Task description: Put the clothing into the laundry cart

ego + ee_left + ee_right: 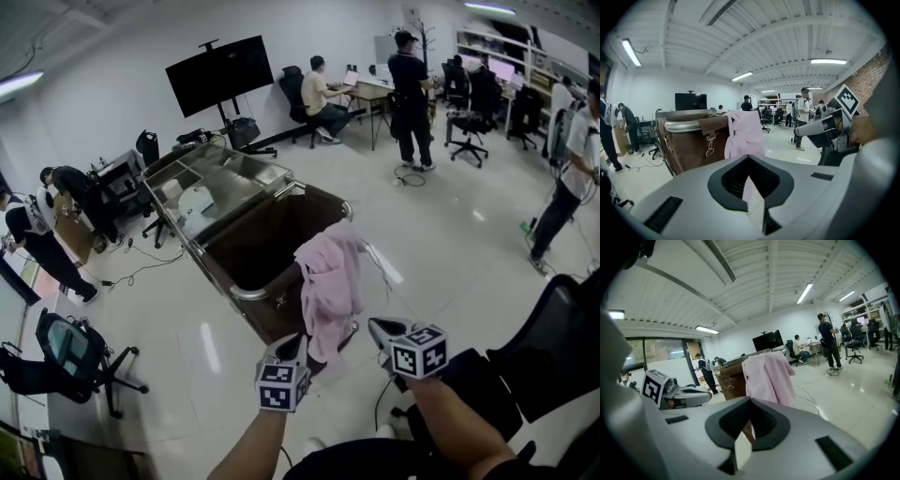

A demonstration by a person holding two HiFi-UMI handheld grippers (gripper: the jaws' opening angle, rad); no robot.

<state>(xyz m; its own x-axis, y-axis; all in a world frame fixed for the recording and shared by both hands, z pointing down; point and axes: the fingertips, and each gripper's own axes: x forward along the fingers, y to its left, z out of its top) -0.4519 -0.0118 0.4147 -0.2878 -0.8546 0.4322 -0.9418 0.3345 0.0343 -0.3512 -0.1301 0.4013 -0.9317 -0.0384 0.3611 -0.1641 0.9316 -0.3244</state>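
Left gripper [294, 348] and right gripper [381, 329] side by side, angled slightly down (both jaws together, empty)

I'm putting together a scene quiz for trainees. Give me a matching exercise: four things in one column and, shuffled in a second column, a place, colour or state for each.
Things:
1. pink garment
2. laundry cart
3. TV screen
4. right hand-held gripper

Descriptions:
A. black, at the far side of the room
B. jaws shut, holding nothing
C. draped over the cart's rim
D. brown bag in a metal frame

Pairs: 1-C, 2-D, 3-A, 4-B
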